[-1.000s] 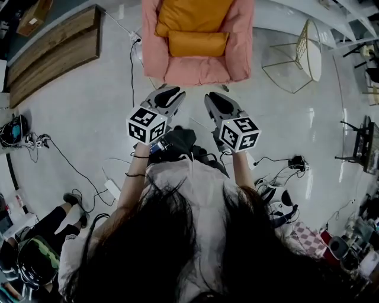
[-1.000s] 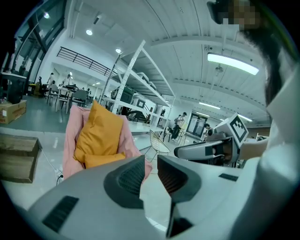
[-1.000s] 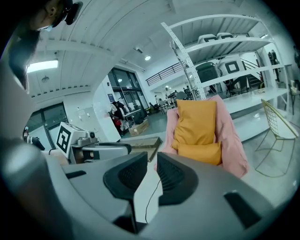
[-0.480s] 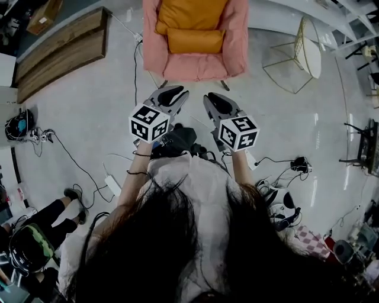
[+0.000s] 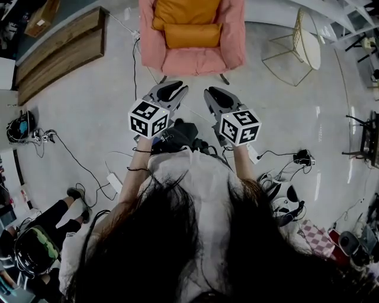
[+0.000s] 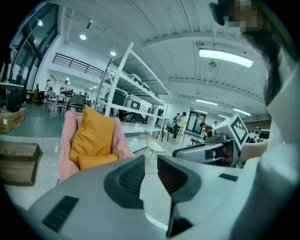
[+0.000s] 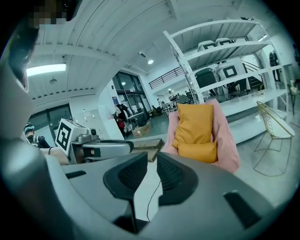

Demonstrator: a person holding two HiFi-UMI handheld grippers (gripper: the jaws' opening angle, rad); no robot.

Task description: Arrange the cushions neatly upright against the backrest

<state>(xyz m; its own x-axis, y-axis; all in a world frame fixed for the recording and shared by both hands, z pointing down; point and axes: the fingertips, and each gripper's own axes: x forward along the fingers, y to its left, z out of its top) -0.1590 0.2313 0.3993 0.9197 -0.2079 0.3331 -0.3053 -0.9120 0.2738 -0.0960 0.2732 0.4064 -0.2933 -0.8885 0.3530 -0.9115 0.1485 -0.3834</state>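
Orange cushions, two: large cushion (image 5: 185,12) upright against the backrest of the pink armchair (image 5: 195,61); small cushion (image 5: 191,35) lying across its seat. Wire chair (image 5: 299,47) right of the armchair, wooden boards (image 5: 56,53) left. Left gripper (image 5: 170,90) and right gripper (image 5: 218,98) side by side, well short of the armchair; jaws narrowly apart, holding nothing.

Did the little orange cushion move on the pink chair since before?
No. The small orange cushion still lies across the pink armchair seat, at the foot of the big orange cushion, as before.
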